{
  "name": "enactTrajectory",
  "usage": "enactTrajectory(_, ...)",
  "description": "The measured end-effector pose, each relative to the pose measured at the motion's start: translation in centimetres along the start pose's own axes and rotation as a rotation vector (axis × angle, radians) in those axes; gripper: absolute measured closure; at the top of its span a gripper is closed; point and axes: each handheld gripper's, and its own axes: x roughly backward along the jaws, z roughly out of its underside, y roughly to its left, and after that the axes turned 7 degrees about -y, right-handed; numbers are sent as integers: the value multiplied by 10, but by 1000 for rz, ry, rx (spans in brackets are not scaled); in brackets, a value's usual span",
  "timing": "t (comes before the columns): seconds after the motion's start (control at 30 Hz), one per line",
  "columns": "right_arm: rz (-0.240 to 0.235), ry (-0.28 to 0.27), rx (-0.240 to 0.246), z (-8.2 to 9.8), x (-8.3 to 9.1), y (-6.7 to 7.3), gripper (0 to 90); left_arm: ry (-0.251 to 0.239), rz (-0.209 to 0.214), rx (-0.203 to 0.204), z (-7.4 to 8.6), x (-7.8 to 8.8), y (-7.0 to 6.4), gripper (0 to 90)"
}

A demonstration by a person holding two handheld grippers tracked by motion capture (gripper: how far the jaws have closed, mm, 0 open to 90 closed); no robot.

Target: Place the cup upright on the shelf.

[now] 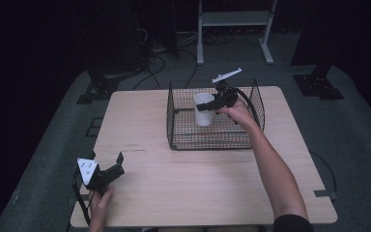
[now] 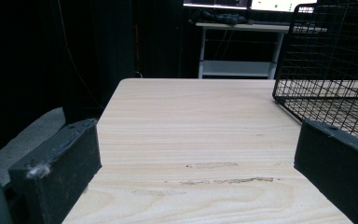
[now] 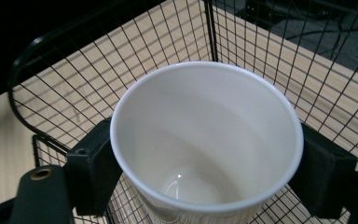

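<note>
A white paper cup stands upright and empty inside a black wire basket on the far half of the wooden table. My right gripper reaches over the basket's right side and is shut on the cup near its rim. In the right gripper view the two jaws press the cup from both sides, with basket mesh behind; I cannot tell if the cup's base touches the basket floor. My left gripper rests open near the table's front left corner, with only bare wood between its jaws.
A white metal shelf frame stands on the floor behind the table, with cables beside it. Black stand bases sit at the table's far corners. The basket's near left corner rises ahead and right of the left gripper.
</note>
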Motion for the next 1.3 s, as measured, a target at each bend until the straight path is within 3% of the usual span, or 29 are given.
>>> enactTrajectory(0.5,19,56,-10,10,-15,-6,192,0,-1,1,0,0,0,0)
enactTrajectory(0.9,37,45,-25,11,-23,-8,193,1,-1,1,0,0,0,0)
enactTrajectory(1.3,53,77,-40,14,-30,-12,192,1,-1,1,0,0,0,0)
